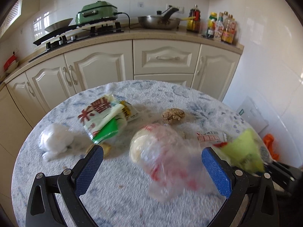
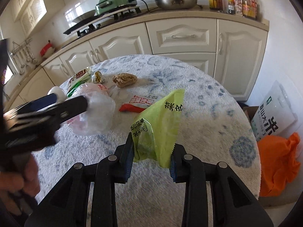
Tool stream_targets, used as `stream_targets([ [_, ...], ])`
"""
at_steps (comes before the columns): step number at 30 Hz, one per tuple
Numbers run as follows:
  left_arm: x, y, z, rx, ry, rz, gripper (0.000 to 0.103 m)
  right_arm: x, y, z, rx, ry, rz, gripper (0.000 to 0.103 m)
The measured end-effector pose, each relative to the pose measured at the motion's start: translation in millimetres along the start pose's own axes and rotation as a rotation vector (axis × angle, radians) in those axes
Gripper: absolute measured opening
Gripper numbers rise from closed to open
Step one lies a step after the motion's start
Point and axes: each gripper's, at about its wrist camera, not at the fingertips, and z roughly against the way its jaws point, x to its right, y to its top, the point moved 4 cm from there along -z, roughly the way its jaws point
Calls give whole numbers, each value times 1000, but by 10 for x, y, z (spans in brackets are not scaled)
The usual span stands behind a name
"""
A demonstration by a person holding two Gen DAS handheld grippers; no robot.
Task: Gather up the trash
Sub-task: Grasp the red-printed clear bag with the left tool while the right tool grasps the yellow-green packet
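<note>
On the left view, the left gripper (image 1: 152,158) is wide open over a clear bag (image 1: 166,157) on the table (image 1: 117,198). On the right view, the right gripper (image 2: 150,156) pinches a green packet (image 2: 159,124). I think its next move is to the orange bag (image 2: 278,162).

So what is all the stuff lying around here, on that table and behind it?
round table with blue-white cloth: one, centre
lime-green plastic snack packet: one, clamped in right gripper
clear crumpled plastic bag with red print: one, between the left gripper's fingers
red-green-white wrapper: one, table's far left
brown crumbly lump: one, table's far side
white wad: one, left edge
steel wok: one, counter
green appliance: one, on stove
orange bag: one, floor, right
left gripper: black, blue pads, open
right gripper: black, blue pads, shut on packet
</note>
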Motion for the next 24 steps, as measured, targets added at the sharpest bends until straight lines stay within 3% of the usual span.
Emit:
stream_targets([
  [2, 45, 35, -142, -7, 8, -13, 101, 38, -16, 39, 5, 0, -2, 31],
  [4, 78, 28, -299, -28, -18, -15, 82, 71, -31, 57, 4, 2, -9, 31],
  [5, 82, -3, -382, -58, -38, -5, 65, 87, -41, 65, 2, 3, -13, 31],
  [6, 72, -49, -471, -89, -44, 8, 63, 95, -53, 79, 3, 4, -15, 31],
  [9, 16, -77, -492, -74, -71, 28, 53, 91, -78, 116, 7, 13, -22, 31],
  [17, -16, -251, -155, -19, -119, 27, 50, 15, -147, 311, 38, 24, -29, 31],
  [24, -107, -513, 474, 49, -141, 58, 50, -149, -185, 609, 84, 39, -12, 31],
])
